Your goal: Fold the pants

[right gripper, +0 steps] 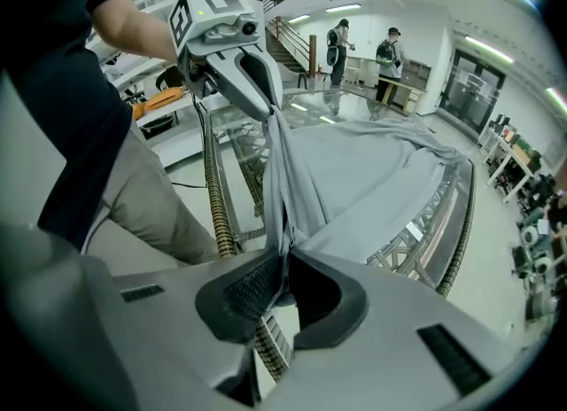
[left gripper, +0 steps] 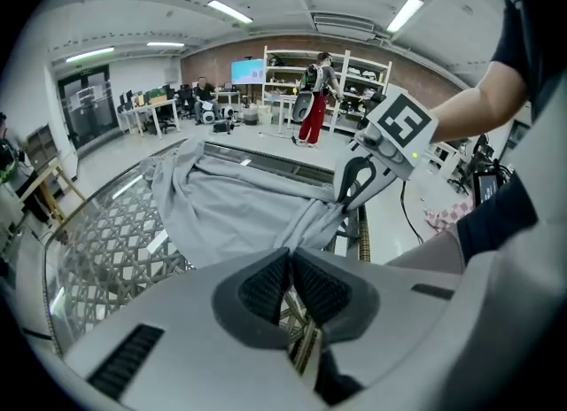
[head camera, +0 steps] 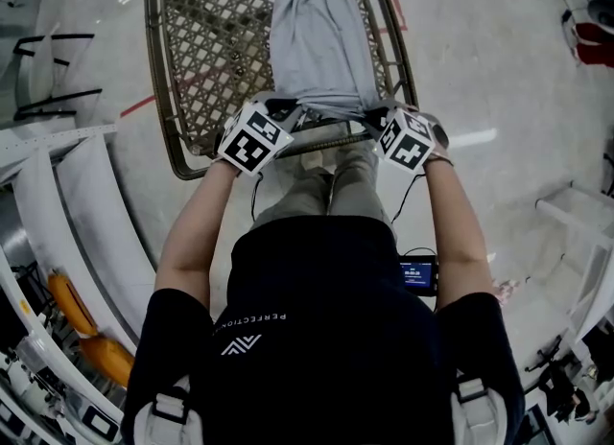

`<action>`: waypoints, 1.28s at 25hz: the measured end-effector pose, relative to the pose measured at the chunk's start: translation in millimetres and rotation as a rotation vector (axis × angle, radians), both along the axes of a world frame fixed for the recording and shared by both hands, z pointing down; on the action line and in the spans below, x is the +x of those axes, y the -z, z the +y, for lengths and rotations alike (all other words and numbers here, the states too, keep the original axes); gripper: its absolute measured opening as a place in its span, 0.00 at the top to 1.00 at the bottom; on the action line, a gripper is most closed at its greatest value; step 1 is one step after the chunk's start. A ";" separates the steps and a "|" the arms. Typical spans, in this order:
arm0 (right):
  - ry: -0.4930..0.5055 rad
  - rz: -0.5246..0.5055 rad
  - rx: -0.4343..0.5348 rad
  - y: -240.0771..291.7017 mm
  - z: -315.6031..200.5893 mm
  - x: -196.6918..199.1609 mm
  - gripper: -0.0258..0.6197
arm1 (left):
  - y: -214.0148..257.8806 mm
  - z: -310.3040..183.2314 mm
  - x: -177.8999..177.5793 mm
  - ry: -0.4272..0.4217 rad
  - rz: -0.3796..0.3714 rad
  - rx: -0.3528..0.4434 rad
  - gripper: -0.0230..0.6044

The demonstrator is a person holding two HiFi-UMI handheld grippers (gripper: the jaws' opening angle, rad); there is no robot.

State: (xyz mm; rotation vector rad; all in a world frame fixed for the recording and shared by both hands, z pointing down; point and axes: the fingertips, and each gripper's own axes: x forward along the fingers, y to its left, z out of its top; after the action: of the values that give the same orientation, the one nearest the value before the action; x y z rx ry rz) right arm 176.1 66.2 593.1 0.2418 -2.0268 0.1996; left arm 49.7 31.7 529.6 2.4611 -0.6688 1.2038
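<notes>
Grey cloth, plain and softly creased: we see the pants (head camera: 312,40) lying on the woven lattice surface (head camera: 206,40), right of its middle. Their long axis runs from the near rim straight away to the far side. The near end is gathered into folds at the rim, drawn taut between our two hands. Our left gripper (left gripper: 290,263) is clamped on its left corner. Our right gripper (right gripper: 282,281) pinches the right corner, fabric caught between its pads.

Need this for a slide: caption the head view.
The left gripper and right gripper pinch the grey pants at the wicker table's near edge.
</notes>
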 end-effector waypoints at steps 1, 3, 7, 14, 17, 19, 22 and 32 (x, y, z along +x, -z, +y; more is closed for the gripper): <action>0.003 0.006 -0.005 0.5 0.2 0.3 0.88 | -0.6 1.9 0.3 -0.016 -0.010 0.002 0.92; 0.011 0.012 -0.019 3.3 1.5 -0.4 0.88 | -2.7 7.4 0.5 -0.051 -0.032 0.005 0.92; 0.035 0.013 -0.047 13.5 6.2 -1.3 0.88 | -6.1 21.5 -2.8 -0.083 -0.049 -0.034 0.92; 0.089 0.004 -0.150 30.6 23.3 -0.8 0.89 | -6.2 45.5 -6.2 -0.154 -0.055 -0.103 0.92; 0.098 -0.009 -0.183 40.4 28.7 -2.5 0.89 | -5.0 54.8 -10.2 -0.184 -0.054 -0.130 0.92; 0.115 -0.003 -0.194 45.8 31.4 -3.2 0.89 | -3.6 59.7 -11.1 -0.198 -0.046 -0.146 0.92; 0.131 0.007 -0.178 54.3 28.3 -4.0 0.89 | -0.3 58.9 -11.1 -0.194 -0.036 -0.152 0.92; 0.143 -0.030 -0.059 80.4 -30.5 -10.6 0.89 | 17.5 8.4 -13.1 -0.079 -0.043 -0.107 0.92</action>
State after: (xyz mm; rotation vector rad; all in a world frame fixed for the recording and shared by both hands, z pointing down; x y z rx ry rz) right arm 165.5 35.7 512.7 0.0570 -2.0552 0.1734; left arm 36.6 40.1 512.1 2.3993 -0.5097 1.2908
